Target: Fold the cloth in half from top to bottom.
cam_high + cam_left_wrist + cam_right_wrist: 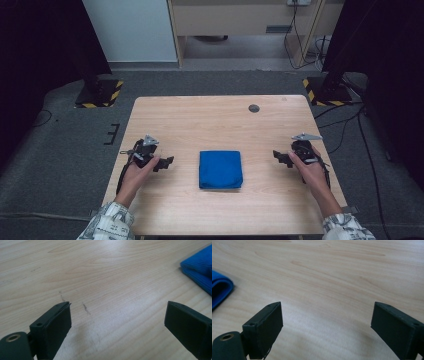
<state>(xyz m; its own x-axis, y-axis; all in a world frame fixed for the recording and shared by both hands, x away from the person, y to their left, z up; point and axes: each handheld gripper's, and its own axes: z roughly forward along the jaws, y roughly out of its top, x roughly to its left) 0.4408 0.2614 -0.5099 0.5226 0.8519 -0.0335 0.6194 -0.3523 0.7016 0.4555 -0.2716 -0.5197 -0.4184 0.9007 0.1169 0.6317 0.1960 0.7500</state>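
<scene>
Folded blue cloth [220,169], soft and finely ribbed, roughly square with rounded folded edges, flat at the lower middle of the high view on the bench [215,120]; seen again as a blue corner at the upper right of the left gripper view [200,270] and as a rounded fold at the left edge of the right gripper view [219,290]. Left tongs [167,161], matte black with blocky rectangular pads, held in a hand at the lower left of the high view, jaws spread wide and gripping nothing [117,322], near the cloth's left side but apart from it. Right tongs [278,156], same black build with a grey three-cornered plate on top, held at the lower right, jaws likewise wide apart and empty [327,322], apart from the cloth's right side. Bench top of pale wood-grain laminate, smooth, with a few faint dark scuffs [86,308] and a small round dark grommet [254,108] toward the upper right. Around it, grey carpeted floor [60,150], black stands with yellow-and-black striped bases [100,95], dark curtains at both sides, cables [350,120] trailing at the right, light cabinet [240,20] at the top of the frame. Patterned sleeves [107,225] at the bottom corners.
</scene>
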